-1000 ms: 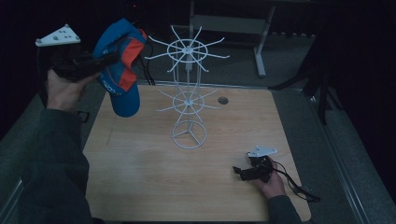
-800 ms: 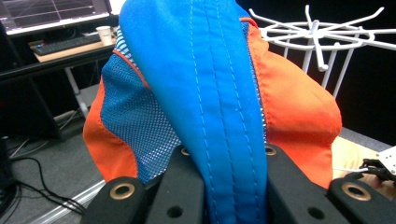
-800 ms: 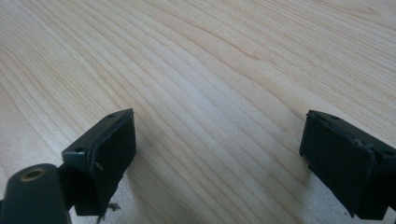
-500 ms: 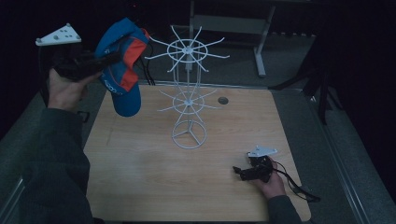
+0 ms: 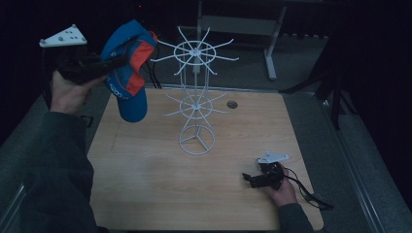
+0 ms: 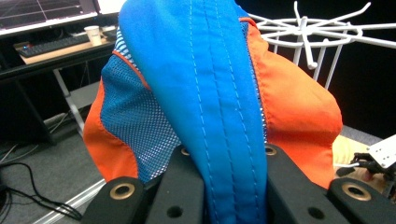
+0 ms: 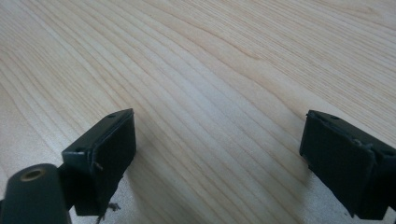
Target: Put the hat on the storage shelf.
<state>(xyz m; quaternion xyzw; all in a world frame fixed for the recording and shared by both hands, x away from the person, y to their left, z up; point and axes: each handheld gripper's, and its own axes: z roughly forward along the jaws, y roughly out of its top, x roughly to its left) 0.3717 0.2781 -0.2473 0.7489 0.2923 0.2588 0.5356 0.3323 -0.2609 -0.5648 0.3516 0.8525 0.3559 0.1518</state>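
Note:
A blue and orange cap (image 5: 127, 73) hangs in the air at the upper left, to the left of the white wire rack (image 5: 196, 97). My left gripper (image 5: 114, 60) is shut on the cap's blue panel (image 6: 219, 93), with the fabric pinched between its jaws. The rack's top hooks (image 6: 322, 32) stand just right of the cap in the left gripper view. My right gripper (image 5: 248, 178) rests low at the table's front right, held by a hand. Its jaws stand wide apart (image 7: 219, 154) over bare wood with nothing between them.
The rack stands on a ring base (image 5: 196, 141) in the middle of the wooden table (image 5: 145, 179). A small round hole (image 5: 231, 104) sits at the table's back. A cable (image 5: 311, 196) trails from the right gripper. A desk with a keyboard (image 6: 51, 44) lies behind.

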